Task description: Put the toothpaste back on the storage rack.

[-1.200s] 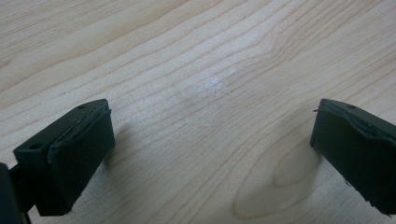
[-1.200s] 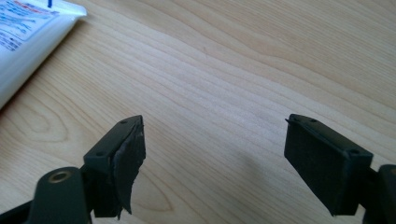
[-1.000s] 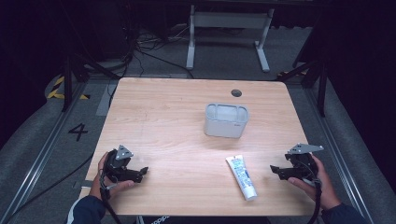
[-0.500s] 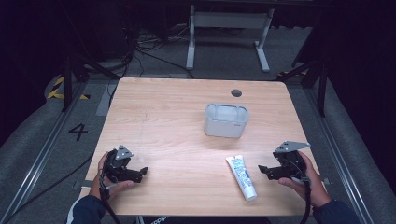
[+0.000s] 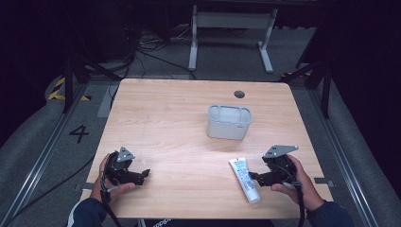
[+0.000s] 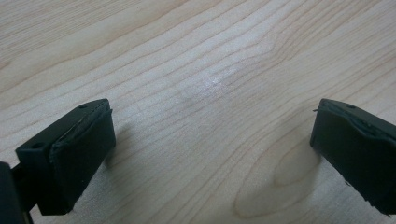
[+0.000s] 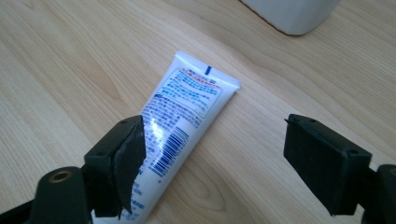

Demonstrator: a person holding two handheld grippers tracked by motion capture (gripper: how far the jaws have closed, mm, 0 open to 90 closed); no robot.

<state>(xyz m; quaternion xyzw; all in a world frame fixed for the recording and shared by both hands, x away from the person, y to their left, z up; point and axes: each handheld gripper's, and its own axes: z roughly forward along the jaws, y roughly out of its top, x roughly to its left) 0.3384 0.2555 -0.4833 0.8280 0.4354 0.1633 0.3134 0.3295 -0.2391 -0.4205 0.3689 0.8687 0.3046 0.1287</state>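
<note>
A white tube [image 5: 245, 179] with blue print lies flat on the wooden table [image 5: 179, 113] near its front right; in the right gripper view the tube [image 7: 180, 112] runs under the left jaw. My right gripper [image 5: 257, 178] stands open just right of the tube, jaws wide, nothing held; in its own view the right gripper [image 7: 215, 158] hovers low over the wood. My left gripper [image 5: 144, 175] rests open at the front left; its view shows the left gripper [image 6: 212, 140] over bare wood. A grey container [image 5: 229, 121] stands behind the tube.
A dark round grommet [image 5: 239, 94] sits near the table's far edge. A white metal stand [image 5: 230, 28] and cables lie on the floor beyond. The container's corner [image 7: 292, 14] shows at the top of the right gripper view.
My right gripper has moved left toward the tube, from the table's right edge to just beside it. The left gripper has stayed put.
</note>
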